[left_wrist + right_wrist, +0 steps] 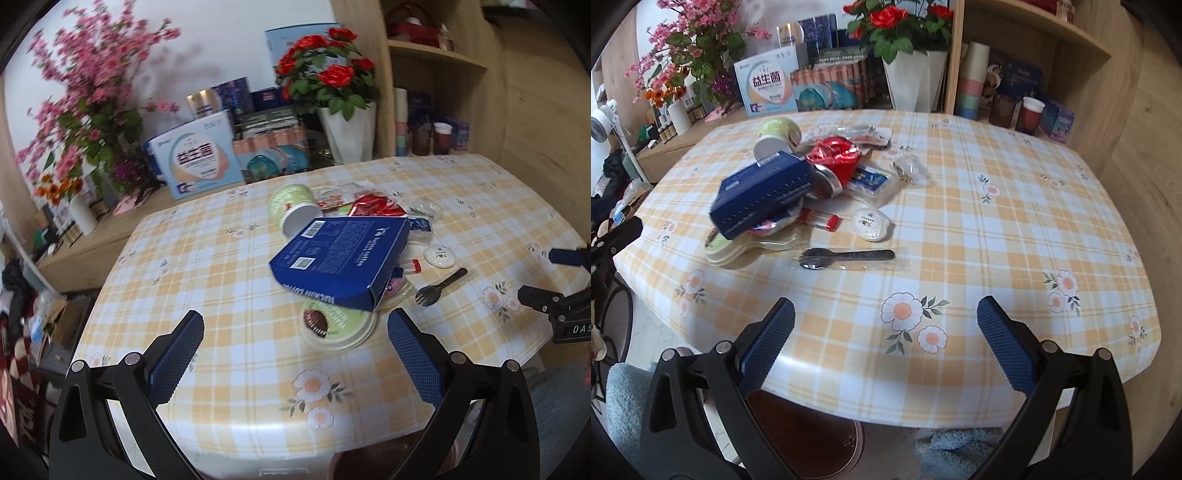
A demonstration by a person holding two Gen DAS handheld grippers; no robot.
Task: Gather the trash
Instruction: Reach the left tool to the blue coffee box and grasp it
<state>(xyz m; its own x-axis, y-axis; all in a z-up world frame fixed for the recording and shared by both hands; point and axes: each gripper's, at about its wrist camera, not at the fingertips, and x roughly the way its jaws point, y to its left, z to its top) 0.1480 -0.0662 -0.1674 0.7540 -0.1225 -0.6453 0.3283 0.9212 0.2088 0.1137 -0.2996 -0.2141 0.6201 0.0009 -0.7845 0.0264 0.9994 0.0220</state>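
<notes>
Left gripper (pixel 295 354): jaws spread wide, nothing between them; it hovers over the near edge of the table (pixel 229 280).
Right gripper (pixel 886 354): jaws spread wide and empty; it hangs at the table's near edge, with the floor visible beneath it.
Trash pile: clustered near the table centre. The blue box (pixel 343 258) lies tilted on top, over a green lid (pixel 338 325), with a paper cup (pixel 295 210) tipped on its side behind and a red foil wrapper (pixel 376 208) beside the cup.
Loose items: a black spoon (pixel 846 257) in a clear sleeve, a small white round tub (pixel 871 224) and a red-capped tube (pixel 822 221) lie just outside the pile.
Bearing from left gripper: the green lid sits at 12 o'clock, just beyond the fingertips; the blue box rises behind it.
Bearing from right gripper: the spoon lies at about 11 o'clock, the pile further off at 10 o'clock.
Long axis: the box runs roughly from 8 to 2 o'clock in the left wrist view; the spoon lies across the right gripper's line, 9 to 3 o'clock.
Nearer gripper: by judgement, left for the lid and box, right for the spoon.
View difference: the right wrist view shows the spoon's clear sleeve and a metal-rimmed round piece (pixel 827 181) at the box end; the left wrist view shows the lid's printed top instead.
Bin: none visible in either view.
</notes>
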